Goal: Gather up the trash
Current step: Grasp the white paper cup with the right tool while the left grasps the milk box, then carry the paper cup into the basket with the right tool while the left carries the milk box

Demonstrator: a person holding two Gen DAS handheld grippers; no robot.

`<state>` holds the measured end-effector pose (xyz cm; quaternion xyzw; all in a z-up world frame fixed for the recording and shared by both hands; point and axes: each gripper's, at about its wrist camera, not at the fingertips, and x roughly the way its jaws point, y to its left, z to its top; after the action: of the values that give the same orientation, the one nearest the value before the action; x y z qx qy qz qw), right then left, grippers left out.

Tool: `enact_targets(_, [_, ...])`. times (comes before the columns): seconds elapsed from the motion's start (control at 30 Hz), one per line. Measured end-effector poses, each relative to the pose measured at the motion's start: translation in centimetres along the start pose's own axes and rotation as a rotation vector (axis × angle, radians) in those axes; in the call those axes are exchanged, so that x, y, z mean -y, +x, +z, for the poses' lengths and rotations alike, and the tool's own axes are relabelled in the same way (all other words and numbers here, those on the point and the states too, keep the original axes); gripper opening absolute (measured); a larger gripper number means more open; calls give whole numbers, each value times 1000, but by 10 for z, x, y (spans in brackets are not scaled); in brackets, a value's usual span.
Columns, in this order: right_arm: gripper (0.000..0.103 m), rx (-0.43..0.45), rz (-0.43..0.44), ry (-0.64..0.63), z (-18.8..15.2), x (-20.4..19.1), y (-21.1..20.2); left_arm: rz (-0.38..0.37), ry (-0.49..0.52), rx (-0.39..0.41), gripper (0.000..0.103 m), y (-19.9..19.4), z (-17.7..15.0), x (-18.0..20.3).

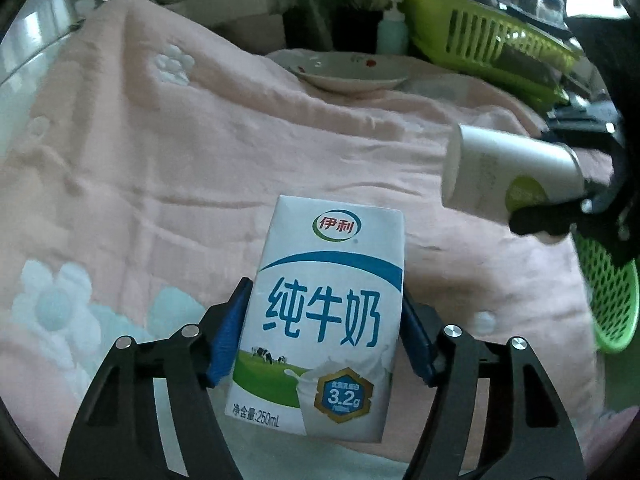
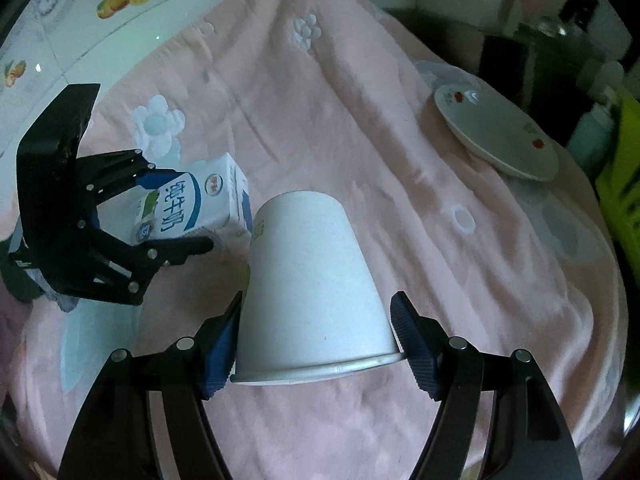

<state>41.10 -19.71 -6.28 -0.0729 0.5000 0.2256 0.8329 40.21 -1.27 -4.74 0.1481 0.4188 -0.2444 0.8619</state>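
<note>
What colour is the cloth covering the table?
Pale pink cloth with white and light-blue flowers, clearest in the right wrist view.

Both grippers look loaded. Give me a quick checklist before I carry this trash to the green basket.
1. Left gripper on milk carton: ok, blue pads sit against both its sides.
2. Right gripper on paper cup: ok, pads press both sides near the rim.
3. Cup clear of the pink cloth: ok, it shows lifted in the left wrist view.
4. Carton clear of the cloth: cannot tell.
5. Green basket in sight: ok, at the right edge of the left wrist view, just past the right gripper.
6. Basket has room: cannot tell, its inside is hidden.
7. Plate out of the way: ok, far side of the cloth.
</note>
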Motion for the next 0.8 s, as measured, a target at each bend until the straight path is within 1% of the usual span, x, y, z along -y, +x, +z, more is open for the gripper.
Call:
enact_targets(0.2, [69, 32, -25, 14, -39, -7, -31, 31, -69, 34, 67, -36, -9, 31])
enact_targets(0.4, [69, 50, -52, 28, -81, -10, -63, 27, -109, 54, 67, -59, -21, 72])
enact_targets(0.47, [69, 62, -62, 35, -96, -10, -75, 16, -113, 63, 67, -68, -26, 86])
enact_targets(0.53, [69, 72, -68, 53, -112, -7, -86, 24, -113, 69, 67, -77, -31, 102])
enact_targets(0.63, [69, 79, -96, 77, -131, 1, -98, 13, -119, 84, 67, -87, -34, 124])
enact_targets(0.8, [69, 87, -138, 133, -167, 22, -119, -9, -82, 121, 67, -106, -40, 169])
